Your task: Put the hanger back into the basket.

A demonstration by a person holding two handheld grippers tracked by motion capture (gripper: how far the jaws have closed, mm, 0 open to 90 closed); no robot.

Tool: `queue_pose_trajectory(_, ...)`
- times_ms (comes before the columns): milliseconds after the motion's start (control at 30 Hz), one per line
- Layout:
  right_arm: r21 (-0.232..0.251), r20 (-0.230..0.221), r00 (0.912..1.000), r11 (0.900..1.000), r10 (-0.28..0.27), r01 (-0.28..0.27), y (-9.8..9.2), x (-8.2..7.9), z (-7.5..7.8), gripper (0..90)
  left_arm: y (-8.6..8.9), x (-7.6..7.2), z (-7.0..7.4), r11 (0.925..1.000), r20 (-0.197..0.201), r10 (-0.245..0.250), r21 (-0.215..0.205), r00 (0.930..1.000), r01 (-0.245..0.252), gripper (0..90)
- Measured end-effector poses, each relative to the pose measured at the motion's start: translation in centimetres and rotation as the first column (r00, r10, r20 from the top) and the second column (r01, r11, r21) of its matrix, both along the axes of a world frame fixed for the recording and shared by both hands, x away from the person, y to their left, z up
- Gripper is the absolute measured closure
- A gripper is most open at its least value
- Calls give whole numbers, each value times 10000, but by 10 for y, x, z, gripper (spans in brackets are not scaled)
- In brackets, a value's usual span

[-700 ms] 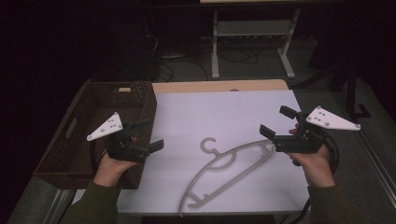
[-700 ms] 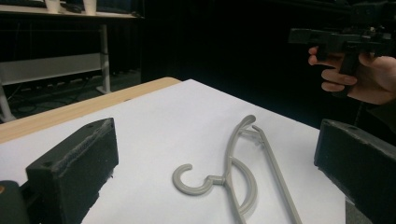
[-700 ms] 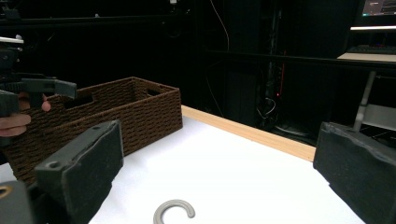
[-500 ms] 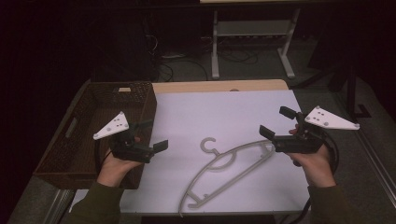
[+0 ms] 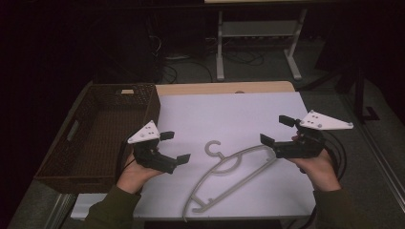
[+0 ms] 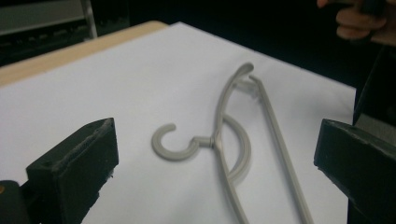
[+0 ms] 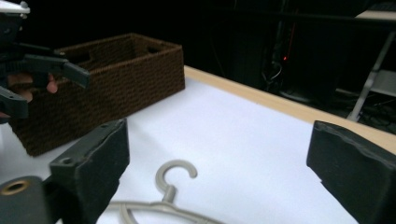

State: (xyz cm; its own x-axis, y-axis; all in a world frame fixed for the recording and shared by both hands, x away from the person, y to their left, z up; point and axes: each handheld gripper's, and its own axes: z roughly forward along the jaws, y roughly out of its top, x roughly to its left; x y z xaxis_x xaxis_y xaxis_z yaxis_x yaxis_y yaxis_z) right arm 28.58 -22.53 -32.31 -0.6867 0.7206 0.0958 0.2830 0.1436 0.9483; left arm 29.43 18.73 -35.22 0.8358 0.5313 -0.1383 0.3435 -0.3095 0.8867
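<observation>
One grey hanger [image 5: 234, 176] lies flat on the white sheet [image 5: 239, 114] between two grippers, both with jaws spread and empty, the left gripper [image 5: 174, 148] having moved from beside the one basket [image 5: 95, 129] toward the hook since the earlier frame, the right gripper [image 5: 277, 131] barely shifted.

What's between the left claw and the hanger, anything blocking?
Nothing visible. The left claw is open, with bare white sheet between it and the hanger. The basket sits off to its other side.
</observation>
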Motion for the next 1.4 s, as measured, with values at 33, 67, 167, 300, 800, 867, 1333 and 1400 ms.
queue_pose_trajectory(33,-69,-93,9999,10000,54,-55,1,1,-2,74,-1,0,-2,9999,-44,-23,141,10000,24,0)
queue_pose_trajectory(67,-139,-160,9998,9999,93,-96,1,2,-3,76,-3,1,-5,9998,-100,-9,209,9999,11,0)
queue_pose_trajectory(167,-442,-347,9992,9988,198,-213,2,4,-8,109,-5,3,-12,9993,-261,20,363,9997,-11,0)
queue_pose_trajectory(300,-958,-664,9971,9945,361,-424,6,6,-17,141,-8,5,-22,9985,-440,-2,538,9990,26,0)
queue_pose_trajectory(800,-2191,-2135,9732,9665,859,-1334,18,10,-48,575,-20,6,-48,9905,-1055,-374,1275,9937,508,0)
queue_pose_trajectory(867,-2224,-2272,9693,9640,941,-1457,19,9,-49,710,-22,5,-50,9887,-1116,-515,1344,9924,664,26)
queue_pose_trajectory(1333,-2499,-3020,9384,9361,1677,-2477,35,10,-63,893,-34,1,-59,9784,-1466,-939,1694,9847,1185,305)
queue_pose_trajectory(1400,-2500,-3044,9374,9354,1691,-2499,36,10,-64,893,-37,-1,-59,9748,-1437,-1171,1726,9827,1414,492)
